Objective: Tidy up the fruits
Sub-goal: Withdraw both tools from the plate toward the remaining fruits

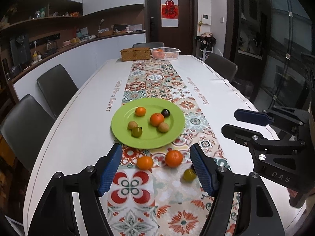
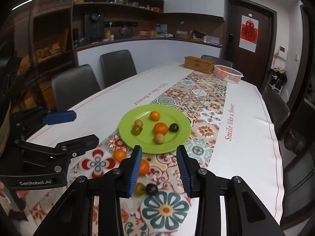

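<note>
A green plate (image 1: 126,129) (image 2: 177,141) sits on the patterned runner and holds two oranges, two tan fruits, a green fruit and a dark plum. Loose on the runner in front of it lie two oranges (image 1: 145,162) (image 1: 173,158), a green fruit (image 1: 189,174) (image 2: 139,188) and a dark plum (image 2: 151,189). My left gripper (image 1: 156,169) is open above the loose oranges. My right gripper (image 2: 159,171) is open and empty above the runner, with the plum and green fruit below it. The right gripper also shows in the left wrist view (image 1: 232,122), and the left gripper in the right wrist view (image 2: 82,127).
A wicker box (image 1: 135,54) and a clear plastic basket (image 1: 165,53) with oranges stand at the table's far end. Dark chairs (image 1: 57,87) line both sides of the white table (image 1: 82,122). A counter runs along the left wall.
</note>
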`<state>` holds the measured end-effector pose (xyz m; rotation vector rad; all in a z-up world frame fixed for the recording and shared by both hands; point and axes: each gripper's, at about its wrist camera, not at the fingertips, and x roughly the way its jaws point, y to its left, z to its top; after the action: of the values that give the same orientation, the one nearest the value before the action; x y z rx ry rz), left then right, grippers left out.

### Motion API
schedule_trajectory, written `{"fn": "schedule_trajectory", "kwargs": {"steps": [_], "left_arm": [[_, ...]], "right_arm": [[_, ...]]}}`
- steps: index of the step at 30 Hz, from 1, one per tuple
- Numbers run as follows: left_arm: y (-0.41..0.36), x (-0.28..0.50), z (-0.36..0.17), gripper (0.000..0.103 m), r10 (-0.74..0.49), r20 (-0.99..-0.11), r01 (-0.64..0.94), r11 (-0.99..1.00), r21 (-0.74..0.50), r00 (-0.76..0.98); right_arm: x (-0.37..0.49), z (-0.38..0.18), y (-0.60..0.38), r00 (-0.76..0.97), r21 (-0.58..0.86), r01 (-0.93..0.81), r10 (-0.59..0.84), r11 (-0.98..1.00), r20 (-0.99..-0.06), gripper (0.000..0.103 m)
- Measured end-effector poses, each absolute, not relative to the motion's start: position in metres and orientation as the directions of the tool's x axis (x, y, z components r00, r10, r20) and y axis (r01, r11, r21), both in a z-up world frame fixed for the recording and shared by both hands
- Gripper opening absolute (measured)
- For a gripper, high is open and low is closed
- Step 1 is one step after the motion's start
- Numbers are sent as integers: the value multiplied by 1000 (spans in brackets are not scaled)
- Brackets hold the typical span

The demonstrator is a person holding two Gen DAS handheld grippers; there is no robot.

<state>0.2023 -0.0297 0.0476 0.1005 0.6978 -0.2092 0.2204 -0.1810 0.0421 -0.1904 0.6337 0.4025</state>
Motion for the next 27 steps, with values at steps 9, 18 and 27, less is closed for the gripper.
{"fn": "schedule_trajectory", "kwargs": {"steps": [9, 18, 27], "left_arm": [[-45, 191, 23, 70, -171, -671, 298, 951, 78, 721], [-62, 192, 5, 70, -217, -682, 416, 898, 141, 699], [-71, 207, -22, 66, -275, -737, 543, 827, 147, 618]], "right_arm": [[210, 22, -180, 679, -123, -499, 298, 858, -671, 37], [223, -9, -179, 561, -103, -586, 311, 804, -767, 37], [234, -39, -169, 474, -113, -654, 288, 748, -832, 37]]}}
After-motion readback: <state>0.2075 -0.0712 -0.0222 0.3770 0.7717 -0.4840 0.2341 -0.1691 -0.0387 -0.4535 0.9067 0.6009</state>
